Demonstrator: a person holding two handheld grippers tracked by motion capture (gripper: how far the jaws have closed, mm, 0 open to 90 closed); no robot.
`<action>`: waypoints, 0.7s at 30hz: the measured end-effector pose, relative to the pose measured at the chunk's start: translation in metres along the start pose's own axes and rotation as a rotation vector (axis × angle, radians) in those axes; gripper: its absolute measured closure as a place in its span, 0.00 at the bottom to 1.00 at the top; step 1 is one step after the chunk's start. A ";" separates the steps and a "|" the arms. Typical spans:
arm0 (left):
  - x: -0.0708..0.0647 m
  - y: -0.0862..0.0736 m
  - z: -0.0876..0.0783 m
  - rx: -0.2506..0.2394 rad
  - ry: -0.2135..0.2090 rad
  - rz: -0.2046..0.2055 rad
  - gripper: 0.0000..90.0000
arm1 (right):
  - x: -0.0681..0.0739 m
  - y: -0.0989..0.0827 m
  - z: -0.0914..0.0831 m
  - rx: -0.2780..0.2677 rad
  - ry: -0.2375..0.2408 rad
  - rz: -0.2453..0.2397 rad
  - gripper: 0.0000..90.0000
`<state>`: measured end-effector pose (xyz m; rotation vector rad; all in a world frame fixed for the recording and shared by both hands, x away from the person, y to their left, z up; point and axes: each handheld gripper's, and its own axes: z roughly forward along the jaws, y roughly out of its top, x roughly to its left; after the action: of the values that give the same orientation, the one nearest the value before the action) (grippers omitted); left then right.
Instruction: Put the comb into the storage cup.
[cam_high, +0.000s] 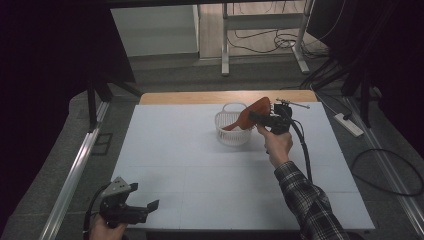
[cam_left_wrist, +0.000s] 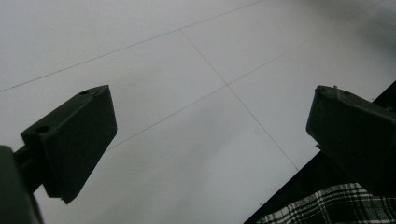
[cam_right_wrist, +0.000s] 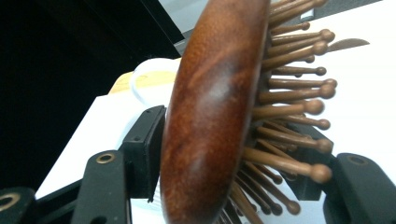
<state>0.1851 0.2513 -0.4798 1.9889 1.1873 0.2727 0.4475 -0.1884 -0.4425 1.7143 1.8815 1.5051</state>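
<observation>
Reddish-brown wooden hairbrush (cam_high: 251, 113) at the white plastic basket (cam_high: 233, 129)

We see the right tongs (cam_high: 256, 120) with their 2 jaws standing either side of the brush head (cam_right_wrist: 210, 116), wooden back towards one jaw and ball-tipped pins towards the other; we cannot tell whether the pads press on it. The brush leans tilted, its handle end down inside the basket near the far edge of the white tabletop (cam_high: 200, 165). Our left tongs (cam_high: 142, 207) hang wide apart with nothing between them over the near left corner.
</observation>
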 end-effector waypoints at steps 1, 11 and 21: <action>0.000 0.000 0.000 0.000 0.000 0.000 0.03 | 0.000 0.000 0.000 0.000 -0.003 -0.006 0.42; 0.000 0.000 0.000 0.001 0.000 -0.001 0.03 | -0.002 0.001 -0.001 0.028 -0.015 -0.044 0.31; 0.000 0.000 0.000 0.002 0.002 -0.001 0.03 | 0.000 0.001 -0.003 0.071 -0.026 -0.135 0.24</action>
<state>0.1853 0.2510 -0.4798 1.9904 1.1901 0.2725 0.4459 -0.1899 -0.4402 1.5920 2.0156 1.3760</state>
